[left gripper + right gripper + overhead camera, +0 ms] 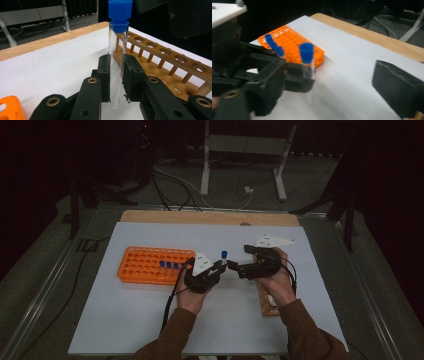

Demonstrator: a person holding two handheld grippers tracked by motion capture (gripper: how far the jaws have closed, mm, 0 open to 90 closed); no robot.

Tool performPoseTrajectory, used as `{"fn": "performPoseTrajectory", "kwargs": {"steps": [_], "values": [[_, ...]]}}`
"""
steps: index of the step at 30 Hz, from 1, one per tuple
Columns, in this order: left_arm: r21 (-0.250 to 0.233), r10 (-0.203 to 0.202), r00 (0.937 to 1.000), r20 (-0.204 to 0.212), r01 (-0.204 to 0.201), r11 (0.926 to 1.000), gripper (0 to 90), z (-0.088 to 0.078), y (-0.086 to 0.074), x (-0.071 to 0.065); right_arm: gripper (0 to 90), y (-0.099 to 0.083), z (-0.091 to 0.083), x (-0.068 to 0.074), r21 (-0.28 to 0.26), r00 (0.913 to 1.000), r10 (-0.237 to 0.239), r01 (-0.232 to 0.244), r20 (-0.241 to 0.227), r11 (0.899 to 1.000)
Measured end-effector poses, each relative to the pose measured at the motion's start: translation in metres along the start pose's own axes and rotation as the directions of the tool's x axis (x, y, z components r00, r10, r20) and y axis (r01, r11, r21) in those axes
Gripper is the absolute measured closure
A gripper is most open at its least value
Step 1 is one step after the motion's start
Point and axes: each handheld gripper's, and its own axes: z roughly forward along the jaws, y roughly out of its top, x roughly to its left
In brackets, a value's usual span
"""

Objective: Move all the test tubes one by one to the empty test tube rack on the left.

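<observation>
Nearest the camera, the left gripper (117, 82) has its fingers closed on the upright test tube (118, 62), handed over; the right gripper (239, 268), at three o'clock, is spread wide, released.

**A dim lab recording bench**

This looks like a laboratory test setup. An orange tube rack (150, 265) holding blue-capped test tubes (169, 265) and a wooden tube rack (165, 57) stand on a white sheet (150, 320) over a wooden tabletop (210, 217). Behind, loose cables (175, 185) cross a grey floor beside a white metal stand (245, 150).
</observation>
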Motion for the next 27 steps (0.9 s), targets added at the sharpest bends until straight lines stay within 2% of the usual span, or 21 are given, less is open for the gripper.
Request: {"fn": "performPoseTrajectory", "kwargs": {"steps": [2, 7, 15, 27], "values": [[-0.005, -0.003, 1.0, -0.002, 0.003, 1.0, 78.4, -0.003, 0.001, 0.002, 4.8, -0.001, -0.002, -0.002, -0.008, 0.9999, 0.005, -0.005, 0.013, 1.0], [-0.023, -0.019, 0.9998, -0.003, 0.019, 0.9996, 78.4, -0.012, 0.003, 0.009, 0.9, -0.007, -0.006, -0.01, -0.021, 0.9993, 0.011, -0.01, 0.037, 1.0], [-0.036, -0.024, 0.9997, -0.008, 0.024, 0.9991, 78.4, -0.029, 0.005, 0.021, 0.2, -0.019, -0.012, -0.021, -0.031, 0.9982, 0.025, -0.023, 0.054, 0.999], [-0.053, -0.047, 0.9986, -0.023, 0.046, 0.9975, 78.4, -0.049, 0.008, 0.04, 0.2, -0.041, -0.026, -0.041, -0.011, 0.9927, 0.054, -0.054, 0.108, 0.999]]}}
